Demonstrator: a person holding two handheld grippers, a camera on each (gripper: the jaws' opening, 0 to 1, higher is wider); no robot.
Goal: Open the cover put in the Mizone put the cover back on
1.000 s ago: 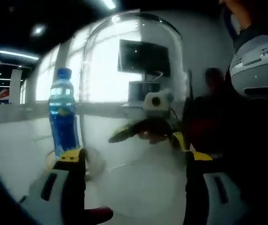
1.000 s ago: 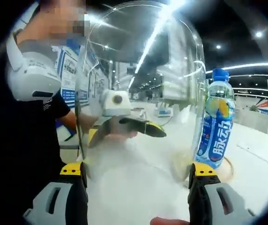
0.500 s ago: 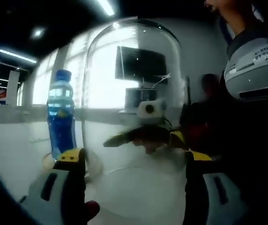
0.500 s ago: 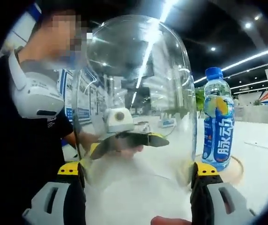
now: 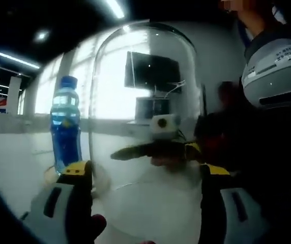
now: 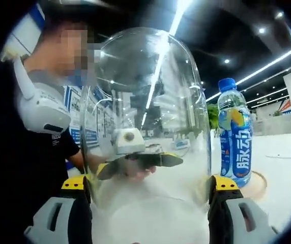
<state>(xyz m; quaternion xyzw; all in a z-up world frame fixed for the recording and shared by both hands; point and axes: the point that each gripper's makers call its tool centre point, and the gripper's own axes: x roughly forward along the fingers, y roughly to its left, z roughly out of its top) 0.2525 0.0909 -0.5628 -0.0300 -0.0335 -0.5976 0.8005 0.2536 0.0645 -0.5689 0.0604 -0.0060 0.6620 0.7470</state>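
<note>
Your clear glass dome cover (image 5: 144, 101) (image 6: 145, 117) stands upright between both sets of jaws, its rounded top up. The blue Mizone bottle with the blue cap (image 5: 66, 124) (image 6: 234, 133) stands upright just beside it on a round wooden base (image 6: 255, 184) (outside the dome).

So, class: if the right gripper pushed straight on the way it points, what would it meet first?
The glass cover, already between its jaws. Beyond it, seen through the glass, is the left gripper. The bottle stands off to one side, seemingly outside that line.
</note>
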